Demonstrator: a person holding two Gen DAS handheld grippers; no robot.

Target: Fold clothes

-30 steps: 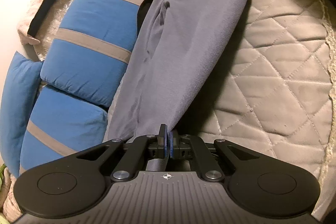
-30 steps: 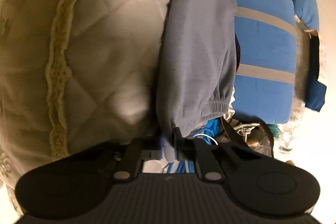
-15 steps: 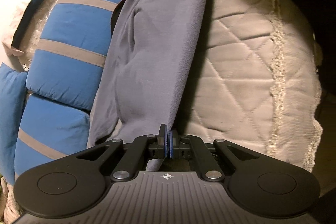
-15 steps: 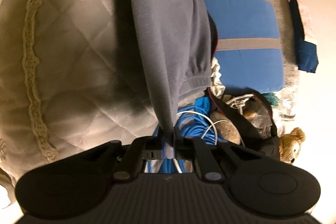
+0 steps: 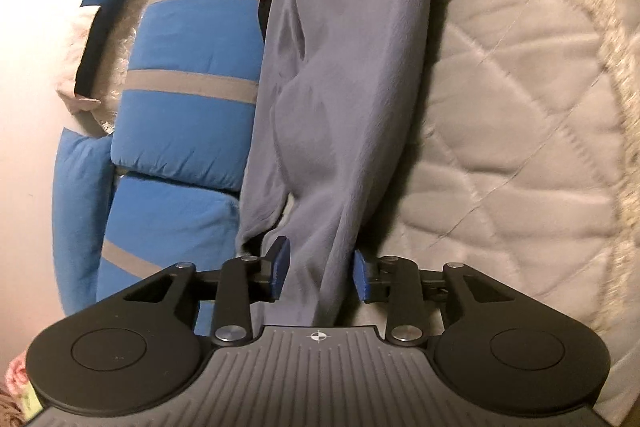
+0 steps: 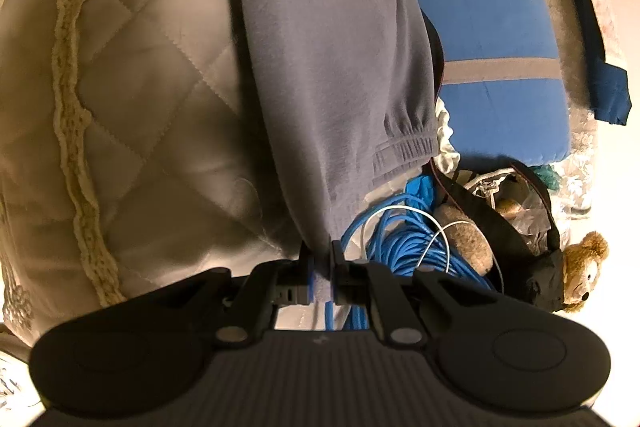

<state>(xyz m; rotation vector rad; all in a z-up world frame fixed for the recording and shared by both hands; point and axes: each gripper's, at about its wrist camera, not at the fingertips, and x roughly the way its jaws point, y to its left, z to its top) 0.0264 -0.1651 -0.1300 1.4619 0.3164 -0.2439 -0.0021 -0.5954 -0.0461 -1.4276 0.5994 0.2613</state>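
Grey sweatpants [image 5: 344,75] lie stretched along a beige quilted bed cover [image 5: 520,131], folded lengthwise. My left gripper [image 5: 319,273] is open, its blue pads either side of the leg end, which still lies between them. In the right wrist view the pants [image 6: 328,47] run away from me, the elastic waistband [image 6: 404,147] at the right. My right gripper [image 6: 321,273] is shut on the waist end of the pants.
A blue cushion with grey stripes [image 5: 192,75] lies beside the pants, also in the right wrist view [image 6: 492,39]. A coil of blue cable [image 6: 400,239], a dark bag [image 6: 504,227] and a teddy bear [image 6: 580,271] sit near my right gripper. Lace trim [image 6: 72,131] edges the cover.
My left gripper has opened and let go of the leg end. The pants have swung across the bed cover. My right gripper still holds the waist end.
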